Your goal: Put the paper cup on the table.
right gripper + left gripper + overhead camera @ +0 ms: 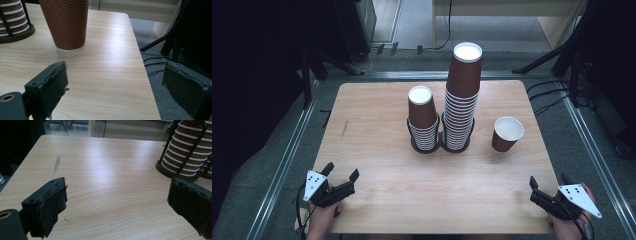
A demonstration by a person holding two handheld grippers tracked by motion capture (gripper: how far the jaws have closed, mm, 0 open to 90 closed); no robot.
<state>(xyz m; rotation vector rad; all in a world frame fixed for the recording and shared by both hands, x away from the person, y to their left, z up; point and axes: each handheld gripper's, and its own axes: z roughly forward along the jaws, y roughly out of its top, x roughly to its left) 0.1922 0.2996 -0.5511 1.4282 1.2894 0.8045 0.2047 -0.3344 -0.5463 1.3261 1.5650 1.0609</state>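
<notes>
The left claw (342, 172) rests at the near left corner of the table (377, 190), held in a hand (323, 216). Its jaws stand wide apart with nothing between them. Ahead of it and off to its right stands the short stack (422, 120) of brown cups in a dark wire holder (175, 171); in the left gripper view the holder's base sits just beyond the right jaw's tip, apart from it.

The right claw (548, 181) rests at the near right corner, gripped by the other hand (568, 226). Its jaws are apart and hold nothing, with bare wood and the table edge between them; the right jaw hangs past the edge, over the floor. The lone cup (507, 133) stands upright on the table ahead of this claw, slightly to its left, well apart from the jaws. In the right gripper view it (65, 23) rises beyond the left jaw. The tall stack (462, 95) stands farther left, beside the short one.
</notes>
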